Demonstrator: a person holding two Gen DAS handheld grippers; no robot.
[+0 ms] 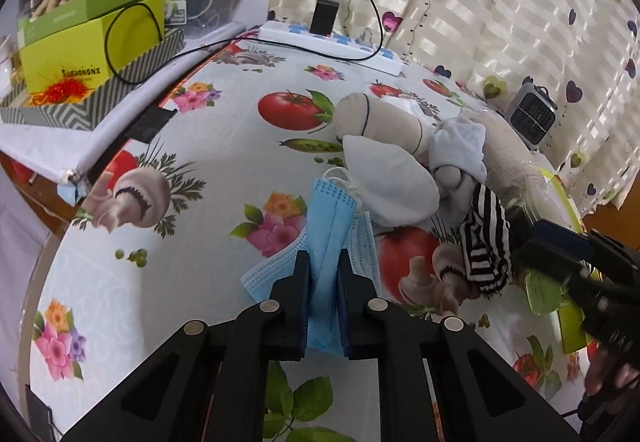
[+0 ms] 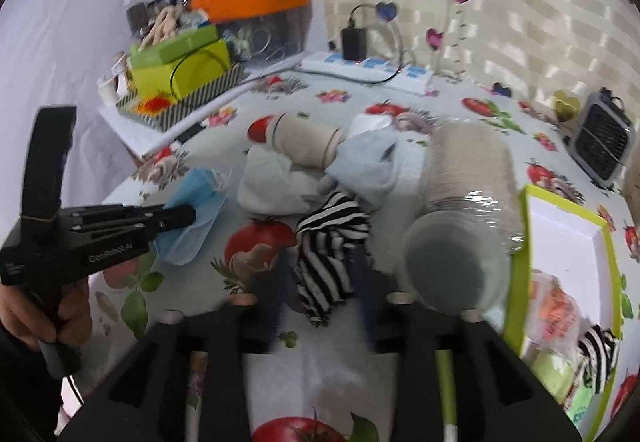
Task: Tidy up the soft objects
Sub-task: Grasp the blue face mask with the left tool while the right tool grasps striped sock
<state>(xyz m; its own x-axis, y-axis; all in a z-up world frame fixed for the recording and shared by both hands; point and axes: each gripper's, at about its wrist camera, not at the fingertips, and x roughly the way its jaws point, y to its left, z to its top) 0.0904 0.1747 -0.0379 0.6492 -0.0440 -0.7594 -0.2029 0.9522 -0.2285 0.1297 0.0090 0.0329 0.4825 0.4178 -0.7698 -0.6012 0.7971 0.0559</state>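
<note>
1. Left wrist view: the left gripper [image 1: 324,270] has its two black jaws squeezed tight on a folded light blue paper face mask [image 1: 334,226], near the middle of the table.
2. The mask lies on a white plastic tablecloth with tomato and flower pictures [image 1: 208,161].
3. Just past the mask sit a soft white cloth pouch [image 1: 390,181] and a beige rolled sock [image 1: 384,121]. A black-and-white striped sock [image 1: 486,238] lies to the right.
4. Right wrist view: the right gripper [image 2: 320,282] has its jaws wide apart, with the striped sock [image 2: 332,242] lying between them, not squeezed.
5. A lime green open box with a white inside [image 2: 568,242] sits at the right.
6. A hand [image 2: 48,314] holds the left gripper [image 2: 188,215] at the left, on the blue mask [image 2: 192,209].
</note>
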